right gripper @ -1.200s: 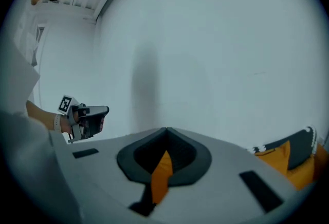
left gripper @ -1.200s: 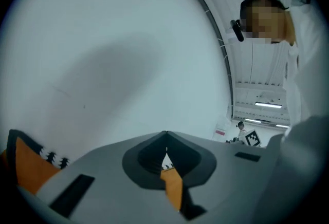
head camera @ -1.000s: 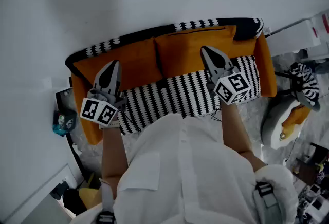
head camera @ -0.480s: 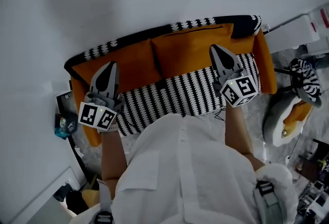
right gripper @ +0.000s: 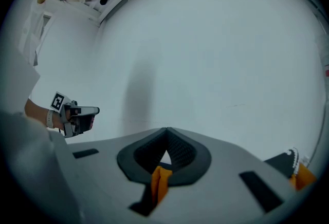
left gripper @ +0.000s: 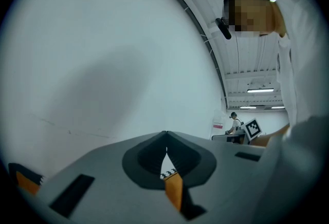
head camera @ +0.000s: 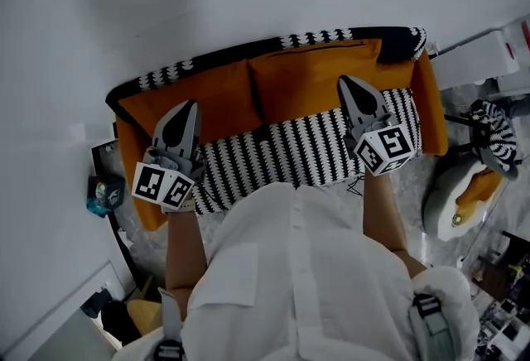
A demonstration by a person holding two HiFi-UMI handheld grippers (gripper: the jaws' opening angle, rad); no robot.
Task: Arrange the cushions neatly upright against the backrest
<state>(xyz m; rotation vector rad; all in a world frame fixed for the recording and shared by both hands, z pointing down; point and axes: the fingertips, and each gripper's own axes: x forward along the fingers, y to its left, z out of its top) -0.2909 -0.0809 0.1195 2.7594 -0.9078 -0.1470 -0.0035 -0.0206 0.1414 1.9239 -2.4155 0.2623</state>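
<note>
Two orange cushions, the left cushion [head camera: 207, 98] and the right cushion [head camera: 319, 78], stand upright side by side against the sofa's black-and-white trimmed backrest [head camera: 248, 51]. In front of them lies the striped seat [head camera: 290, 154]. My left gripper [head camera: 189, 106] hovers shut over the left cushion's lower edge, holding nothing. My right gripper [head camera: 344, 83] is shut and empty over the right cushion's lower right part. In the gripper views the closed jaws of the left gripper [left gripper: 166, 136] and the right gripper [right gripper: 167, 133] point at a pale wall, with a sliver of orange fabric [right gripper: 160, 179] below.
Orange armrests [head camera: 431, 107] bound the sofa. A grey and orange pouf [head camera: 460, 194] and a striped bundle [head camera: 493, 129] sit on the floor at the right, with a white box [head camera: 497, 53] behind. A dark shelf with a teal item [head camera: 103, 194] stands at the left.
Both grippers have drifted only slightly, the right one a little to the right. Both stay shut and the cushions have not moved.
</note>
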